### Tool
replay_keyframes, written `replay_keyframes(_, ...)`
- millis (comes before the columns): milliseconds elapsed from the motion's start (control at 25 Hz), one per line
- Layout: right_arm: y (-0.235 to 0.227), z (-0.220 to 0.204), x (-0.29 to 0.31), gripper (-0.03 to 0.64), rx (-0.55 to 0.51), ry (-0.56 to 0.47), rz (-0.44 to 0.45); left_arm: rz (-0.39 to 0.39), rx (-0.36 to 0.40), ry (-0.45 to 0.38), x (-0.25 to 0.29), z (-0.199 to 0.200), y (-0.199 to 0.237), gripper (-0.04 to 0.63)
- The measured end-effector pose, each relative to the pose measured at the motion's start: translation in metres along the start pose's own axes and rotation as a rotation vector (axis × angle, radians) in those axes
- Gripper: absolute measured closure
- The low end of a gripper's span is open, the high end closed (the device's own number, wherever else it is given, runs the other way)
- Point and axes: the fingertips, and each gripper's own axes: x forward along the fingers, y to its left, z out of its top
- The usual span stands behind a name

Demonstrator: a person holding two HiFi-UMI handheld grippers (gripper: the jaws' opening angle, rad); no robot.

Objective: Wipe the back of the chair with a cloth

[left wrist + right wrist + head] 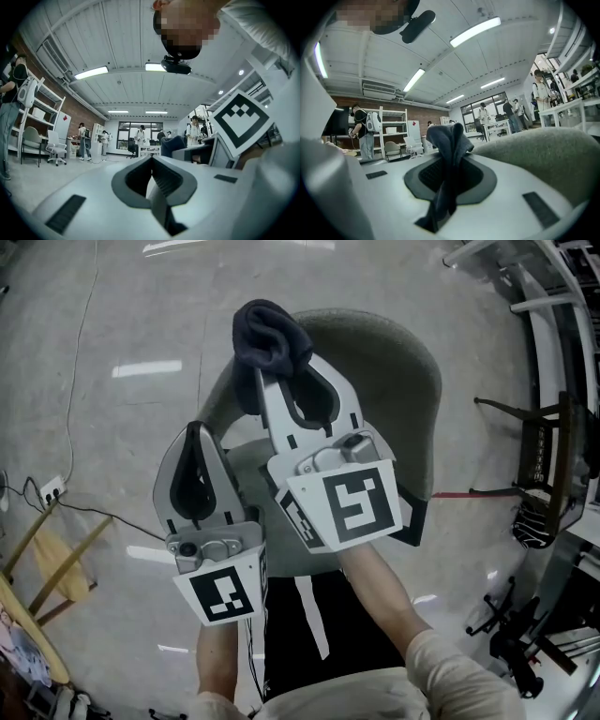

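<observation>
A chair with a curved grey-green back stands on the floor just below me. My right gripper is shut on a dark blue cloth, whose bunched end sticks out past the fingertips at the left end of the back's top rim. In the right gripper view the cloth hangs pinched between the jaws of the right gripper, with the chair back close on the right. My left gripper is lower and to the left, shut and empty, over the chair's left side. The left gripper points out into the room.
A wooden frame and a power strip with cable lie on the floor at left. A dark chair frame, metal racks and black tripod gear crowd the right. Several people stand far off.
</observation>
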Motion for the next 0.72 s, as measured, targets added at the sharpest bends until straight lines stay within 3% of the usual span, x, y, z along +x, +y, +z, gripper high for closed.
replay_keyframes(320,-0.021,0.002,-0.005,0.558,-0.138,0.000,-0.104,-0.035,0.000,0.015,0.006,-0.006,-0.011,0.581)
replay_keyframes(440,-0.036,-0.004,-0.016,0.558,-0.140,0.052,-0.161,-0.067,-0.003,0.026,0.011,-0.008,-0.023,0.580)
replay_keyframes(720,-0.086,0.004,-0.046,0.558,-0.113,0.017,-0.311,-0.137,-0.005,0.012,0.020,-0.006,-0.047,0.581)
